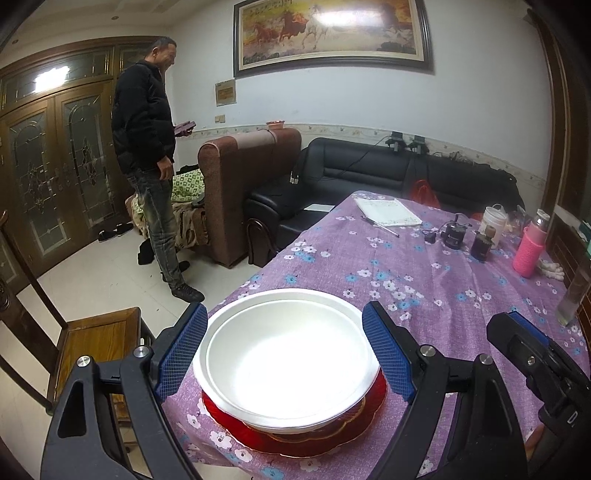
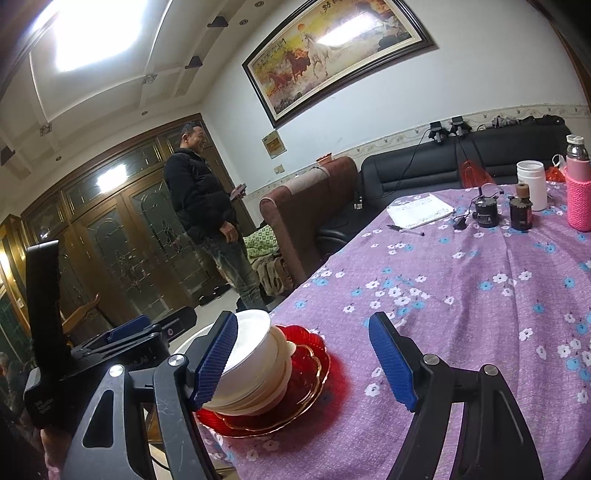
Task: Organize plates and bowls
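The left gripper stands with its jaws apart, one blue ribbed pad on each side of the stack of white bowls; in the left wrist view a narrow gap shows at each pad, so neither presses on the rim. The stack sits nested, rim up, on a red plate at the near corner of the table, with an amber-edged plate between the two, visible at 5 o'clock under the lowest bowl. The right gripper also has its jaws apart and holds nothing: its left pad lies in front of the bowl stack in the right wrist view, and whether it touches the stack cannot be told; its right pad hangs over bare cloth. The purple floral tablecloth covers the table. Toward 1 o'clock from the stack lie a white notepad with a pen beside it; its printed lines are too small to read. Further toward 2 o'clock stand a black cylindrical device with a white label, illegible, a dark jar, a white tub and a bottle in a pink knitted sleeve. At 10 o'clock a person in a black jacket stands on the floor, a phone in hand. A framed horse painting hangs at 12 o'clock; its inscription is unreadable.
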{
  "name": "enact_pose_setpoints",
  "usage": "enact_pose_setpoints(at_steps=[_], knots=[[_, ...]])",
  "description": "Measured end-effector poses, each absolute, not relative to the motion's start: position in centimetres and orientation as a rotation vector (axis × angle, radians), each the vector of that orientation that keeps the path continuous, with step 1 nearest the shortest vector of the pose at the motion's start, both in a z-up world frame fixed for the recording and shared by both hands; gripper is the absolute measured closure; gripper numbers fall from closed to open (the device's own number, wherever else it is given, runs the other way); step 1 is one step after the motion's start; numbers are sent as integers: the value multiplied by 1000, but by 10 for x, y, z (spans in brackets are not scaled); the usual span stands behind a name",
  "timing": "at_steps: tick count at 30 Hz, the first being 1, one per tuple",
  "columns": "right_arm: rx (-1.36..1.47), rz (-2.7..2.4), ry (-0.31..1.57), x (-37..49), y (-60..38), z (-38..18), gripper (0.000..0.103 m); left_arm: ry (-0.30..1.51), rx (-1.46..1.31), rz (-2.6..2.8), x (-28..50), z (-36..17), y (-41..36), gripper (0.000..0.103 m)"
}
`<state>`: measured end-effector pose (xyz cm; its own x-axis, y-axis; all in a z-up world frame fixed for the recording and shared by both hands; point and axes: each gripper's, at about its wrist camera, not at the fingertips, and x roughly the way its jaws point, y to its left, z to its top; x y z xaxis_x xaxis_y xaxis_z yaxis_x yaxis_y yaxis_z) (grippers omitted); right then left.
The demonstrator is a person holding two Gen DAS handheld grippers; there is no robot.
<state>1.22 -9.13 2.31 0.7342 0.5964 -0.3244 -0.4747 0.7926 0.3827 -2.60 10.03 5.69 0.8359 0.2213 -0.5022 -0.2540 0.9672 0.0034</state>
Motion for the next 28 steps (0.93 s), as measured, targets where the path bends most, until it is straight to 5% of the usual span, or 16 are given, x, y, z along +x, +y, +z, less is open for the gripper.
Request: enact_pose_setpoints(at_steps=[28], knots=[[278,645,483,14,-75,18,27,539,-100,217,-24,59,103,16]])
